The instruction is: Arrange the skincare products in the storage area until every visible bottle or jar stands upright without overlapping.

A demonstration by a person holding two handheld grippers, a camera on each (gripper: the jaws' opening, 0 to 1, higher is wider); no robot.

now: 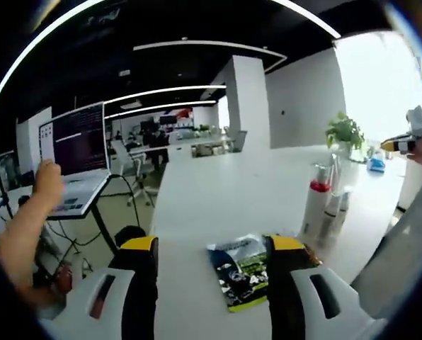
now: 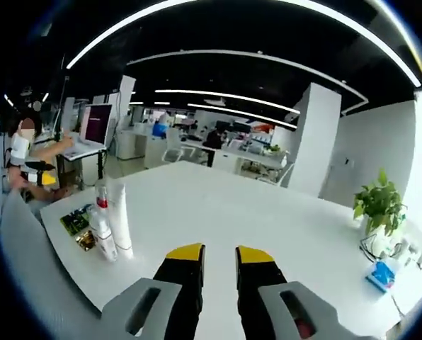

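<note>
Bottles: in the left gripper view a white bottle with a red band (image 1: pixel 316 207) stands upright near the tabletop's right edge, with a slimmer white tube (image 1: pixel 334 210) just beside it on the right, too close to tell whether they touch. In the right gripper view the same pair stands near the table's left corner, the clear bottle with a red collar (image 2: pixel 103 228) in front of the tall white tube (image 2: pixel 120 216).

Sachet: a flat dark and green packet (image 1: pixel 240 270) lies on the tabletop near its close edge, between the left jaws (its print is too blurred to read). In the right gripper view, packets (image 2: pixel 77 221) lie flat at the table's left edge, beside the bottles.

Left gripper (image 1: pixel 211 244): held low over the table's near edge, pointing along the table; jaws spread wide, yellow-tipped, nothing between the pads, the packet lying on the table under the gap.

Right gripper (image 2: pixel 219 251): level above the white table (image 2: pixel 267 219), pointing across it; jaws parted by a narrow gap and empty, well apart from the bottles.

Farther off: a potted plant (image 2: pixel 379 202) stands near the table's far right edge. A person's arm (image 1: pixel 28 219) reaches up to a laptop (image 1: pixel 76 152) on a stand, off the table's left side.
</note>
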